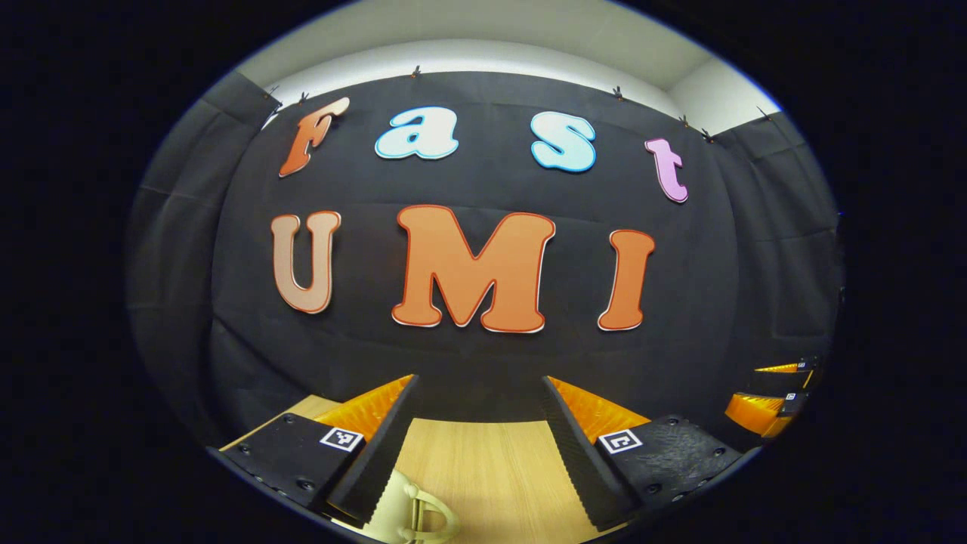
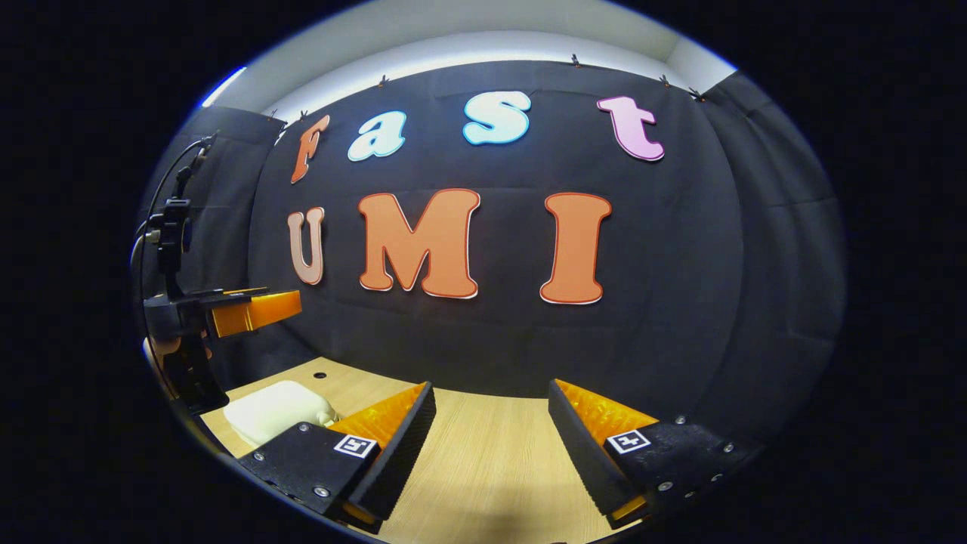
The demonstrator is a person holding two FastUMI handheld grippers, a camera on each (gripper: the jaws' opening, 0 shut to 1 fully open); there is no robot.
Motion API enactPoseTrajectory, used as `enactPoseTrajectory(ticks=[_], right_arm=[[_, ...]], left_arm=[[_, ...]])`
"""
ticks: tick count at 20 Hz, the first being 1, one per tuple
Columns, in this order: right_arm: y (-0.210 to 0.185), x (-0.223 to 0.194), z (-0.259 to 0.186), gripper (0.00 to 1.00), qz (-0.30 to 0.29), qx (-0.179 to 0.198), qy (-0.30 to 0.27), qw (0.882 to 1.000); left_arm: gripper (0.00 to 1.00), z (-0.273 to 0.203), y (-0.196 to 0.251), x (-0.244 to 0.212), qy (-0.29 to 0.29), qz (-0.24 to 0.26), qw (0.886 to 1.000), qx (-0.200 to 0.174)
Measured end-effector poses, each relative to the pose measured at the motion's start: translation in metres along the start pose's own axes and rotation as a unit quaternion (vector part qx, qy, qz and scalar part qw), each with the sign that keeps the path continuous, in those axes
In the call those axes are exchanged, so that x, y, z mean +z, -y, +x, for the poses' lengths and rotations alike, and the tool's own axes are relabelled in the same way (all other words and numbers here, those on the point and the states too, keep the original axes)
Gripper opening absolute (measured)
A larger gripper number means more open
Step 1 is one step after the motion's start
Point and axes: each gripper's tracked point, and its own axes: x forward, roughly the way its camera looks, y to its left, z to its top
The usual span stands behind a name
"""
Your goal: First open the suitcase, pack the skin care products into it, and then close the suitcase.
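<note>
Left tongs [image 1: 480, 446]: held level above the tabletop [image 1: 491, 468], aimed straight at the booth's cloth wall; the two fingers stood wide apart with nothing between them.
Left tongs from the other side: in the right gripper view they [image 2: 253, 310] hung well above the tabletop [image 2: 483, 468], over the suitcase, pointing along the wall; a bit of the hand holding them showed beneath, too small to tell its grip.
Right tongs [image 2: 491, 453]: also level and facing the wall, fingers spread wide, empty, above bare wood well to the right of the suitcase.
Right tongs from the other side: in the left gripper view they [image 1: 782, 389] showed at the far right edge, well away from the suitcase; whether they were spread could not be told there.
Suitcase [image 2: 276, 412]: a small cream case lying flat on the tabletop near the wall, lid down, just beyond the right tongs' left finger.
Suitcase handle [image 1: 423, 514]: a cream loop on the case's near end, directly below the left tongs, beside their left finger, not touched by it.
Skin care products: their place could not be told.
</note>
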Motion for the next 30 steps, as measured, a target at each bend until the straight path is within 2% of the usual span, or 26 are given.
enactPoseTrajectory(ticks=[3, 4, 5, 10, 15, 22, 26, 30], right_arm=[[0.001, -0.012, 0.000, 0.95, 0.022, 0.000, -0.015, 1.000], [0.001, -0.014, -0.002, 0.95, 0.028, -0.003, -0.018, 0.999], [0.000, -0.015, -0.005, 0.95, 0.032, -0.006, -0.018, 0.999], [-0.010, -0.010, -0.012, 0.95, 0.029, -0.023, -0.011, 0.999], [-0.025, -0.011, -0.017, 0.95, 0.034, -0.051, -0.010, 0.998], [-0.060, -0.014, -0.026, 0.95, 0.046, -0.064, -0.008, 0.997], [-0.065, -0.011, -0.030, 0.95, 0.051, -0.076, -0.004, 0.996], [-0.067, -0.008, -0.033, 0.95, 0.042, -0.082, -0.006, 0.996]], left_arm=[[1.00, -0.006, -0.013, -0.003, -0.006, 0.015, 1.000, 0.026], [0.94, -0.010, -0.014, -0.004, -0.011, 0.012, 1.000, 0.024], [0.97, -0.011, -0.015, -0.006, -0.014, 0.007, 1.000, 0.018], [0.97, -0.008, -0.045, -0.007, -0.024, 0.004, 1.000, 0.015], [0.97, -0.013, -0.062, -0.018, -0.041, 0.007, 0.999, -0.019], [0.97, -0.018, -0.083, -0.020, -0.047, 0.013, 0.998, -0.051], [0.97, -0.017, -0.094, -0.018, -0.045, 0.019, 0.997, -0.057], [0.97, -0.017, -0.097, -0.022, -0.049, 0.000, 0.997, -0.064]])
